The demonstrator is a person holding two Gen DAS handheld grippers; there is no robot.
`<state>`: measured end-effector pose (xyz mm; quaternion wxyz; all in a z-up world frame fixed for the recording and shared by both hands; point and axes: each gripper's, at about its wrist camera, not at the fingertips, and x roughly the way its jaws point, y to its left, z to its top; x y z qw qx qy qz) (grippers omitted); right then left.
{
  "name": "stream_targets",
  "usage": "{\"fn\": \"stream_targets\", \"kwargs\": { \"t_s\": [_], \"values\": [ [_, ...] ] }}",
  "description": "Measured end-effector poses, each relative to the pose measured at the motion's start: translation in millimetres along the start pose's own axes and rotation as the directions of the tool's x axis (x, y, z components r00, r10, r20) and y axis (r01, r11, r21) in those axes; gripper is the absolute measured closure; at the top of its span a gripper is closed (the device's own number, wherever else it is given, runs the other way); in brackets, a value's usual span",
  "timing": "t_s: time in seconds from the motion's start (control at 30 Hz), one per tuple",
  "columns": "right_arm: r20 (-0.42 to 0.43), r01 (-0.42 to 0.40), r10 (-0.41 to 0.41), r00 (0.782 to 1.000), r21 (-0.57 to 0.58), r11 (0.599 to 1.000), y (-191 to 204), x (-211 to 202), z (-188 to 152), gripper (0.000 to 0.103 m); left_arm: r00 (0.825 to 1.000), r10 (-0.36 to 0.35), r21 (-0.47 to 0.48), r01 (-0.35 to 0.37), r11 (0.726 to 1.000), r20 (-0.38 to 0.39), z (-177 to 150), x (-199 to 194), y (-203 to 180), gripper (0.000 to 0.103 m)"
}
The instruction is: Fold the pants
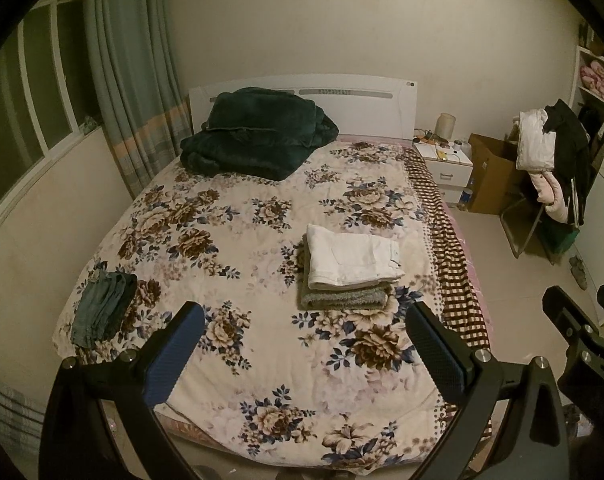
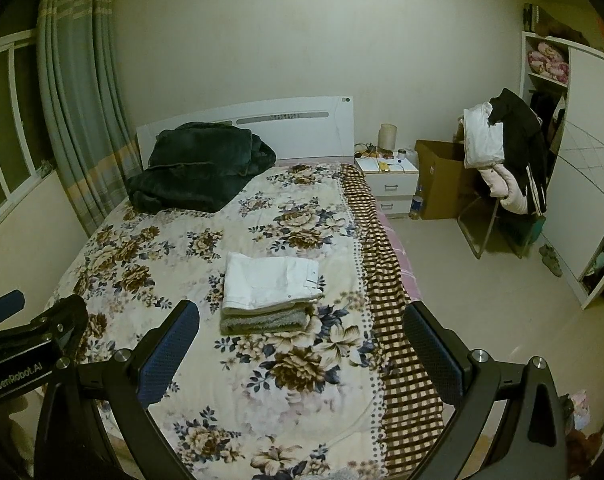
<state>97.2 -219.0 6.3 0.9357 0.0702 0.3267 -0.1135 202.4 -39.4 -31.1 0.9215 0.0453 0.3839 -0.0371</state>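
Observation:
White pants (image 1: 352, 256) lie folded on top of a folded grey garment (image 1: 342, 298) on the floral bed (image 1: 242, 240); the stack also shows in the right wrist view (image 2: 270, 282). Crumpled blue-grey jeans (image 1: 102, 308) lie near the bed's left edge. My left gripper (image 1: 306, 352) is open and empty, held above the foot of the bed, well short of the stack. My right gripper (image 2: 302, 354) is open and empty, also above the foot of the bed. The right gripper shows at the right edge of the left wrist view (image 1: 582, 320).
A dark green blanket (image 1: 258, 132) is piled at the white headboard (image 1: 362, 104). A checked cover (image 1: 458, 280) hangs over the bed's right side. A nightstand (image 1: 446, 164), a cardboard box (image 1: 490, 172) and a chair with clothes (image 1: 550, 168) stand right of the bed. Curtain (image 1: 134, 72) at left.

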Motion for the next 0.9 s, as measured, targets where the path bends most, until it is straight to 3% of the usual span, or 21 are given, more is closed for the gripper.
{"fn": "stream_targets", "kwargs": {
  "t_s": [0.9],
  "values": [
    [-0.013,-0.004,0.004,1.000,-0.001,1.000,-2.0,8.9,-5.0,0.000,1.000,-0.008,-0.017,0.008,1.000,-0.009,-5.7,0.5,3.0,0.000]
  ]
}}
